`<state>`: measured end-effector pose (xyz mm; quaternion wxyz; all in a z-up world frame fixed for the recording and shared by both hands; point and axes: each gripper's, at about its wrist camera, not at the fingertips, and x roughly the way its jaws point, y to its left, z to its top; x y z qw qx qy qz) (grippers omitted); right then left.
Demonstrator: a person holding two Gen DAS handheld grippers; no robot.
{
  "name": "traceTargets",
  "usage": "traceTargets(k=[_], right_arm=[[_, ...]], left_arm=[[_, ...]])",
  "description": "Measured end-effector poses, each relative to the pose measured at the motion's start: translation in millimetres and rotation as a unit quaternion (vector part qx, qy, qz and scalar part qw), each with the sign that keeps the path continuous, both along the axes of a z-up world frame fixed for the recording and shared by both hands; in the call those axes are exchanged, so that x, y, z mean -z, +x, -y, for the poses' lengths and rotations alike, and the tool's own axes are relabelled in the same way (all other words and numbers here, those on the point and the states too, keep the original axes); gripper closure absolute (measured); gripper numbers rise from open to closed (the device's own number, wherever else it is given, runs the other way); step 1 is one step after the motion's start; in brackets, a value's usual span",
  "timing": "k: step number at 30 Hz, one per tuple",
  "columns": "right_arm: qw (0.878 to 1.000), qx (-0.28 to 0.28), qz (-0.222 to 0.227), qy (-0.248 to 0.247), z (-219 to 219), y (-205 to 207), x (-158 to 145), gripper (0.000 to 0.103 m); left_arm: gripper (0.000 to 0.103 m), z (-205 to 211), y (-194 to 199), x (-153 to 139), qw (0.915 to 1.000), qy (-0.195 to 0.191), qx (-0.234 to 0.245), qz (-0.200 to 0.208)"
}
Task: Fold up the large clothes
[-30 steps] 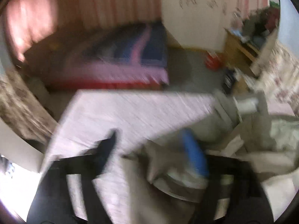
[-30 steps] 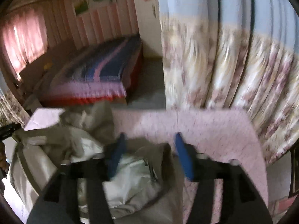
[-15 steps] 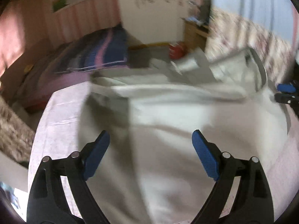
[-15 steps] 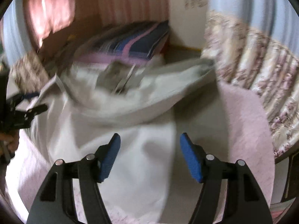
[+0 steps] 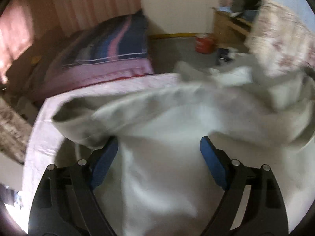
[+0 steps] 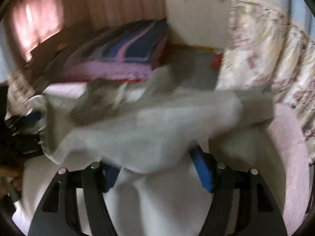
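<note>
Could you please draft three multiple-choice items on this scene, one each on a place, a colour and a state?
1. Where does the pale garment lie?
A. on the floor
B. on the pink-covered table
C. on the striped bed

2. What colour are the pads of the left tongs?
A. blue
B. red
C. yellow

3. How do the right tongs stand?
A. shut on a hanger
B. out of view
C. open, with cloth between the fingers

Answers: 1 B, the cloth spreads over the pink cover; 2 A, both pads show blue; 3 C, the fingers stand wide apart around the fabric.
</note>
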<state>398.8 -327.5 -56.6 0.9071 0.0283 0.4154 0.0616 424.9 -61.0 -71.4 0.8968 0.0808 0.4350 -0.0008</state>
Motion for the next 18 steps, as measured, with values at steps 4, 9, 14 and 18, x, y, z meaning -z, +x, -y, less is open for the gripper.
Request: traceTargets(k=[4,9,14,18], right_arm=[[1.0,0.026,-0.009,-0.01,11,29,14,0.034],[0.998,0.051,-0.011,-0.04,28,49,25,0.033],[0.99,0.09,-0.015,-0.105,47,53,26,0.032],[0.992,0.087,0.016,-0.087,70,28,-5,0.031]], left_arm=[[0.017,-26,25,6,0.9973,0.044,-0.056,0.018],[0.016,-52,38,18,0.9916,0.086,-0.091,0.031],[0.014,-81,39,30,0.9928,0.064,-0.101,0.011],[0.015,-86,18,8,0.9956,0.057,-0.07,0.025]])
